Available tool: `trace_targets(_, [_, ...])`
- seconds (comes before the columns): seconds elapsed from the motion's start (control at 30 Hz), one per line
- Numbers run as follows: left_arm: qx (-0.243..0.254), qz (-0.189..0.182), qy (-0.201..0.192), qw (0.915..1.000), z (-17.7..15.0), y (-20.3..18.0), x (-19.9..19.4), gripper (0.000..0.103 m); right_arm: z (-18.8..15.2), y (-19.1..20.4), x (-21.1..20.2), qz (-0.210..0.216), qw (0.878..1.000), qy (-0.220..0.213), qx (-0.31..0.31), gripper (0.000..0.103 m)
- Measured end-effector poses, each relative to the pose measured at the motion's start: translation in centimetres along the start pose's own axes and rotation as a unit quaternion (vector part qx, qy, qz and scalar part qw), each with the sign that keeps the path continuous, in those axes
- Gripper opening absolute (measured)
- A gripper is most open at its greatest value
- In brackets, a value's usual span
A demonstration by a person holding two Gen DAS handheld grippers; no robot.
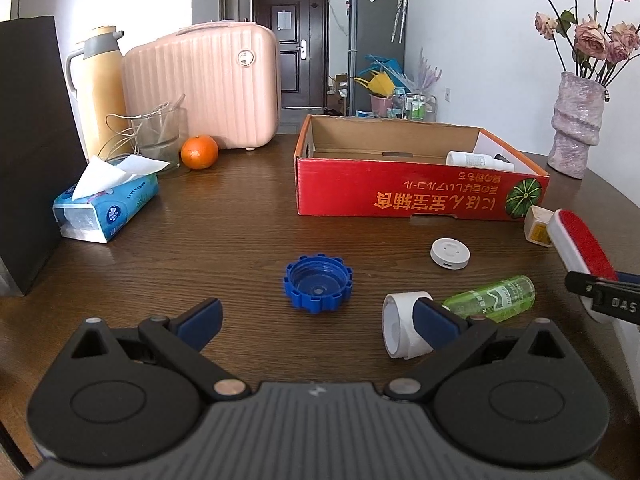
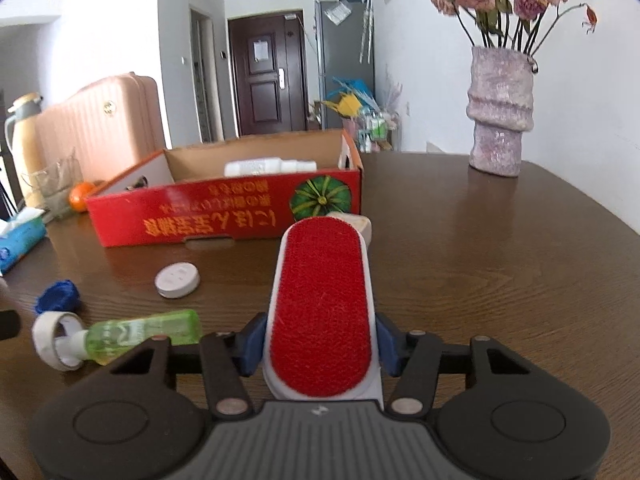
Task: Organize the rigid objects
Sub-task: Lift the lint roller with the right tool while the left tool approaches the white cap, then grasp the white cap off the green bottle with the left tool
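Red-velvet oblong lint brush (image 2: 322, 312) pinched by right hand-held gripper (image 2: 318, 346).

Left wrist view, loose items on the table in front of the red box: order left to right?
blue cap → tape roll → white round puck → green bottle → small cream box → red lint brush
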State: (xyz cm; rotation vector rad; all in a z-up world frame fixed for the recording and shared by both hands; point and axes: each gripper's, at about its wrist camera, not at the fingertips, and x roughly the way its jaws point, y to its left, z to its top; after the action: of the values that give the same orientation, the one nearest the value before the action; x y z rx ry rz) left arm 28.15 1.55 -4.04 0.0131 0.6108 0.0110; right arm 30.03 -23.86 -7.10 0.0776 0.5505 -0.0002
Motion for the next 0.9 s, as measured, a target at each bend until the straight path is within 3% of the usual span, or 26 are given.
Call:
trace_targets(0.4, [0.001,-0.006,0.006,1.0000,0.2,-0.9,0.3,0.103,-0.1,-0.6,-2.3,0.020,0.999,-0.041,0.021,0.055])
trace_targets(0.77, [0.004,-0.004,0.018,0.9998,1.4,-4.7,1.5,0.103,-0.3,-0.3,-2.9,0.033,0.998,-0.049,0.020,0.055])
trace_targets(0.87, [0.001,-0.003,0.020,0.9998,1.4,-5.1,2.0,0.096,-0.3,-0.3,-2.9,0.035,0.998,-0.050,0.021,0.055])
trace_targets(0.9, [0.002,-0.005,0.023,0.9997,1.3,-5.2,2.1,0.089,-0.3,-0.3,-3.0,0.036,0.998,-0.050,0.020,0.055])
